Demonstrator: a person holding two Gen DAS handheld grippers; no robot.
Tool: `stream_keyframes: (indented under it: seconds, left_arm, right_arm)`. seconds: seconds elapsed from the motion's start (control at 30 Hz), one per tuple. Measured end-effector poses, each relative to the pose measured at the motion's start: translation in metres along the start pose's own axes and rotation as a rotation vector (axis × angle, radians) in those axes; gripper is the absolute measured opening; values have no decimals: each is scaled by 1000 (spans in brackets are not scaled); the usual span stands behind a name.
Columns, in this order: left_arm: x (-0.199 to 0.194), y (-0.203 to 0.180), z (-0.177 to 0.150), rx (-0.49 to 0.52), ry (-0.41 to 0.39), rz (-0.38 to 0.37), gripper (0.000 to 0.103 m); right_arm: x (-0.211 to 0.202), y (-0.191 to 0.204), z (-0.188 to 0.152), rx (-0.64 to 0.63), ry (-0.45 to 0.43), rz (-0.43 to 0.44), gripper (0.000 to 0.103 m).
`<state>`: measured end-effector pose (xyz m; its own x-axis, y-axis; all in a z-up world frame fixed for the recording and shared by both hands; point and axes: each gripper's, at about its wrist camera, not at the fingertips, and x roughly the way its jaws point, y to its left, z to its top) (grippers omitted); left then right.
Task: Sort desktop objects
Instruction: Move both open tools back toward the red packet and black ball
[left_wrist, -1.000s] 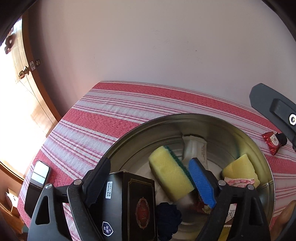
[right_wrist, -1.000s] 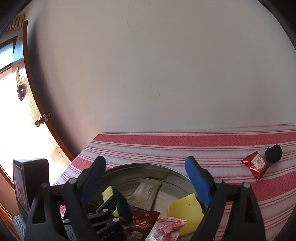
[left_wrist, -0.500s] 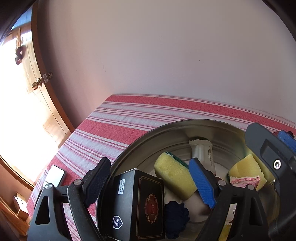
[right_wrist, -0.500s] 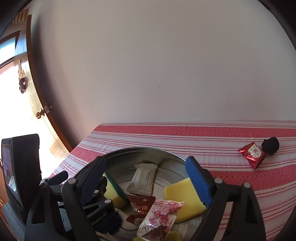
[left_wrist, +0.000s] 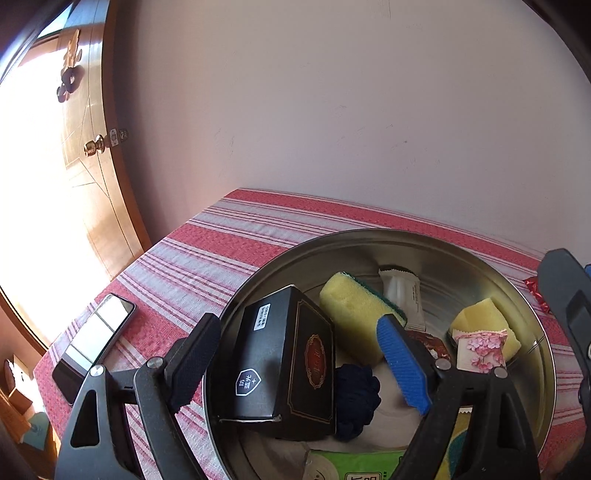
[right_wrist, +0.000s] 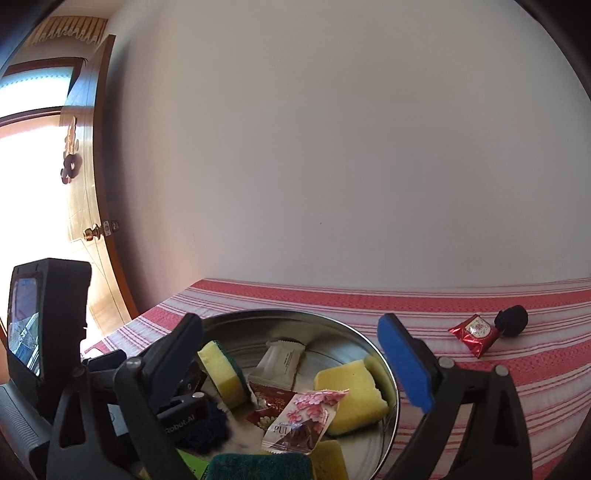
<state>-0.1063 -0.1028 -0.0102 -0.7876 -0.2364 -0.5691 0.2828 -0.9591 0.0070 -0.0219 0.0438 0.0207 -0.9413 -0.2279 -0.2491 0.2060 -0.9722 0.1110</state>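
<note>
A round metal basin (left_wrist: 436, 240) on the red-striped cloth holds a black box (left_wrist: 284, 365), yellow sponges (left_wrist: 351, 310), a white packet (left_wrist: 404, 295), a pink-flowered packet (right_wrist: 303, 417) and a dark blue ball (left_wrist: 356, 391). My left gripper (left_wrist: 297, 321) is open just over the basin. The box lies between its fingers, with a gap to the blue pad. My right gripper (right_wrist: 289, 320) hangs over the basin's near side, its jaws opening, and the pads grip nothing. A red packet (right_wrist: 474, 334) and a black ball (right_wrist: 511, 320) lie on the cloth to the right.
A phone (left_wrist: 92, 343) lies near the table's left edge. A wooden door with a brass knob (left_wrist: 94, 146) stands at the left, and a plain wall runs behind the table. The left gripper's body (right_wrist: 44, 321) fills the left side of the right wrist view.
The left wrist view has swung left, showing more of the door and phone. The right gripper came closer over the basin and slid to the left view's right edge. The box stays in the basin.
</note>
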Motion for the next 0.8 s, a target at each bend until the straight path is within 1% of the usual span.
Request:
stream_keyframes:
  seconds: [0.07, 0.17, 0.23, 0.3, 0.37, 0.5, 0.57, 0.67, 0.8]
  left_arm:
    - [-9, 6, -1, -46, -57, -8, 88]
    - [-16, 13, -7, -97, -93, -15, 88]
    - [-25, 17, -12, -137, -151, -26, 88]
    - [-30, 21, -18, -186, -185, -47, 88]
    - [-31, 21, -20, -194, -181, -68, 88]
    - [-31, 14, -23, -167, -172, -52, 88]
    - [-33, 11, -25, -159, -173, -58, 88]
    - [-36, 2, -29, -146, -173, -67, 88]
    - [-43, -9, -34, -127, -189, -122, 88]
  right_arm:
    - [-5, 1, -4, -3, -23, 1, 97]
    - [-7, -3, -9, 20, -31, 15, 97]
    - [-8, -7, -10, 33, -35, 21, 97]
    - [-12, -9, -10, 40, -65, 20, 97]
    - [-20, -10, -10, 37, -82, 20, 97]
    - [-25, -9, -13, -9, -69, -22, 97]
    - [-29, -11, -13, -21, -69, -46, 97]
    - [-37, -20, -16, -17, -71, -54, 99]
    - [-44, -34, -18, -18, -70, -83, 100]
